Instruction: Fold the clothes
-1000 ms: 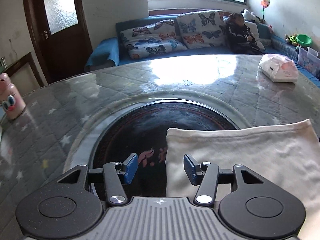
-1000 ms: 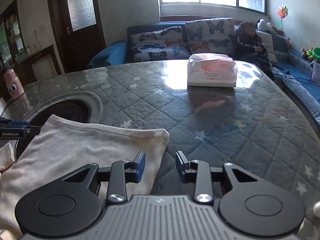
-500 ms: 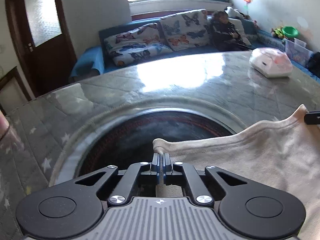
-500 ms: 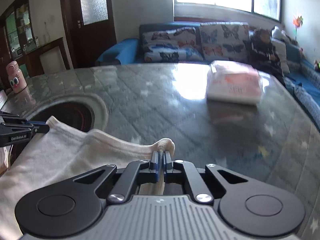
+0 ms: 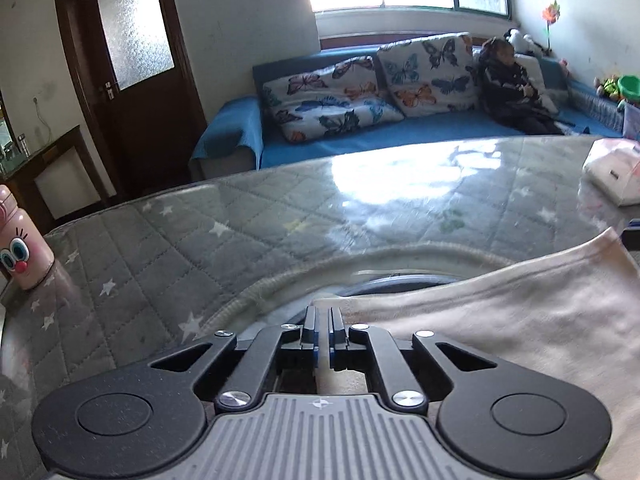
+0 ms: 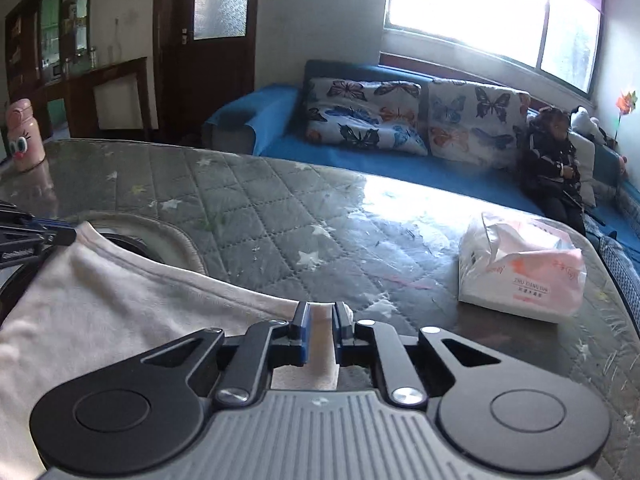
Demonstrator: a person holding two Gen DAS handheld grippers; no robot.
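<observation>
A cream cloth (image 5: 500, 320) lies on the quilted, glass-topped table (image 5: 240, 220) and covers most of a dark round inset (image 5: 400, 280). My left gripper (image 5: 320, 312) sits at the cloth's left corner, open by only a thin slit, with fabric under and between its fingers. In the right wrist view the cloth (image 6: 120, 300) spreads to the left. My right gripper (image 6: 320, 308) is over its right corner, open a little wider, with cloth showing flat in the gap. The left gripper's tip (image 6: 24, 236) shows at the cloth's far corner.
A pink-and-white tissue pack (image 6: 520, 276) lies on the table right of the cloth. A pink cartoon bottle (image 5: 20, 244) stands at the left edge. Beyond the table are a blue sofa with butterfly cushions and a seated person (image 6: 556, 160).
Both grippers shut on the cloth's corners and carried them forward over the round inset. Now the cloth lies flatter and both pairs of fingers have parted slightly, the right more than the left.
</observation>
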